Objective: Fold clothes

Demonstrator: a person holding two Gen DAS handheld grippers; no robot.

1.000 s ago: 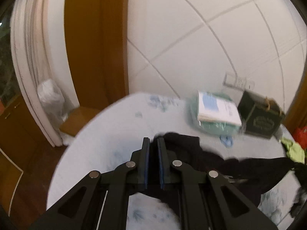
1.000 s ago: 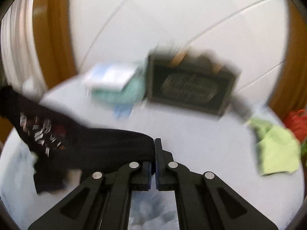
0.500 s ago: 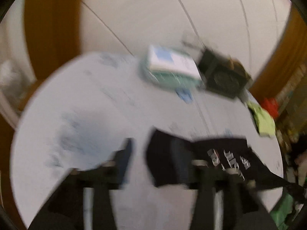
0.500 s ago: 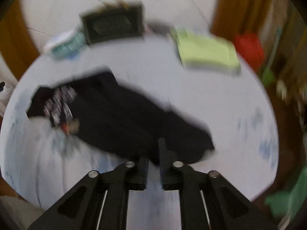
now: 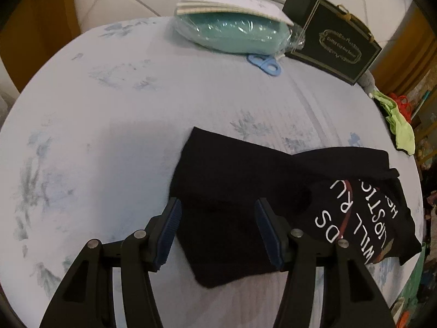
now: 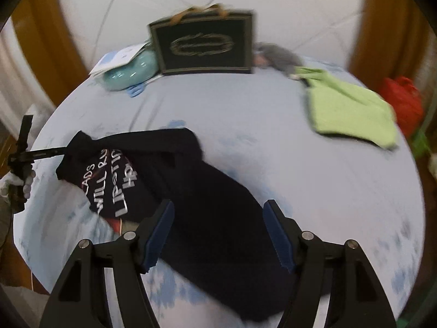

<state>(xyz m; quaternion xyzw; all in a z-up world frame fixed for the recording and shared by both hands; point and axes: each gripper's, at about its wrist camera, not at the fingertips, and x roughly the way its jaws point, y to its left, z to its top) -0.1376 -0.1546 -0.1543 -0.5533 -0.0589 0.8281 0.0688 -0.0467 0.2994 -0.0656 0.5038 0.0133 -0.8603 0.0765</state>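
Note:
A black T-shirt (image 5: 235,180) with white lettering lies crumpled on the pale blue bedsheet (image 5: 109,125). In the left wrist view, my left gripper (image 5: 218,218) stands open just above the shirt's plain end, with cloth showing between its blue pads (image 5: 170,225) but not pinched. The right wrist view shows the same shirt (image 6: 207,199) stretching from the printed part at the left to a dark end near the camera. My right gripper (image 6: 220,231) is open over that end. A gloved hand (image 6: 13,183) holding the other tool shows at the far left.
Along the wall at the back stand a black gift bag (image 6: 204,43), a teal plastic-wrapped bundle (image 5: 232,32) with a booklet on top, and a blue clip (image 5: 265,64). A lime green garment (image 6: 352,112) lies at the right, with a red bag (image 6: 401,101) beyond the bed's edge.
Both grippers were shut on the black shirt and held it up. They came down towards the bed and opened, and the shirt now lies on the sheet.

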